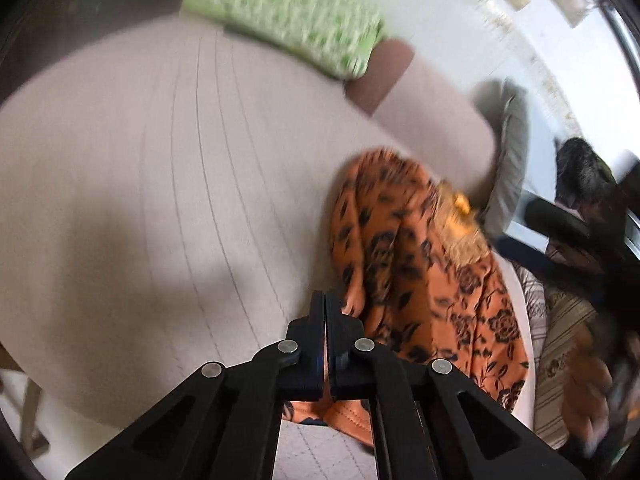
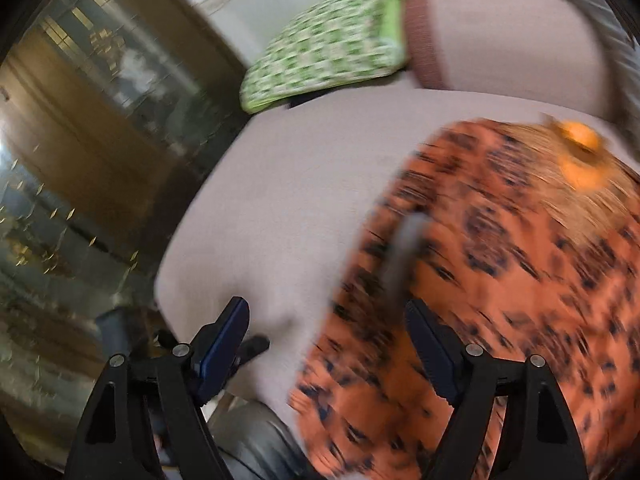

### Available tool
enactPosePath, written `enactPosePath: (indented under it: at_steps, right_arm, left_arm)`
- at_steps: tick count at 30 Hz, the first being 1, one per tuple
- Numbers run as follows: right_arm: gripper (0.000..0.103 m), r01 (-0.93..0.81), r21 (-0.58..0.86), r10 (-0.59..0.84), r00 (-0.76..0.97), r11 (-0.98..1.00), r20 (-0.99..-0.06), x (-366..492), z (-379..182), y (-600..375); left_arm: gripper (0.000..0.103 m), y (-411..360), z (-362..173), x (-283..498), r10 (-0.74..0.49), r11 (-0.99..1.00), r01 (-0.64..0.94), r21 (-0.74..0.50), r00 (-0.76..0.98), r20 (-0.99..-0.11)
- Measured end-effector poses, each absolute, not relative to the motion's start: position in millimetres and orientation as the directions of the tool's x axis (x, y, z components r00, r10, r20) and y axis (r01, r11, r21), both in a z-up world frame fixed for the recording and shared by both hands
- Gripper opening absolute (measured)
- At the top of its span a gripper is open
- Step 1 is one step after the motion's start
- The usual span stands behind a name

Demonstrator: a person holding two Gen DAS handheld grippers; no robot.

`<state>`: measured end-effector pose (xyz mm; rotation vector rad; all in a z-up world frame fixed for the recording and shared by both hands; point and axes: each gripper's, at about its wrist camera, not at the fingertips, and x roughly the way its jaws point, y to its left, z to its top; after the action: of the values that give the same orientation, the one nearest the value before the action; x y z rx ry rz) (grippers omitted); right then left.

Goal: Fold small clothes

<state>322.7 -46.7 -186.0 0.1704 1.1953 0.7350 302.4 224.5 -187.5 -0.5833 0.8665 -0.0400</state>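
Observation:
An orange garment (image 1: 424,264) with a black flower print lies crumpled on the beige quilted surface (image 1: 160,184), right of centre in the left wrist view. My left gripper (image 1: 325,300) is shut at the garment's near left edge, and orange cloth shows between and under its fingers. In the blurred right wrist view the same garment (image 2: 500,280) fills the lower right, with an orange bow (image 2: 580,156) near its top. My right gripper (image 2: 328,320) stands open over the garment's left edge. Its right finger (image 2: 432,352) is above the cloth and its left finger (image 2: 224,340) above the bare surface.
A green patterned cushion (image 1: 296,16) and a beige bolster with a brown end (image 1: 384,76) lie at the far side. A grey pillow (image 1: 512,152) and striped fabric (image 1: 560,340) are to the right. A dark glass-fronted cabinet (image 2: 100,140) stands past the surface's left edge.

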Motion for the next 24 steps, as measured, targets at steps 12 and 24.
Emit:
enactPosePath:
  at_steps: [12, 24]
  right_arm:
    - [0.082, -0.414, 0.412, 0.473, 0.051, 0.812, -0.880, 369, -229, 17]
    - [0.062, -0.384, 0.240, 0.236, -0.058, 0.891, -0.970, 424, -312, 68]
  left_arm:
    - [0.050, 187, -259, 353, -0.369, 0.865, -0.107, -0.490, 0.524, -0.768]
    - [0.002, 210, -250, 360, -0.356, 0.834, -0.123, -0.538, 0.625, -0.695]
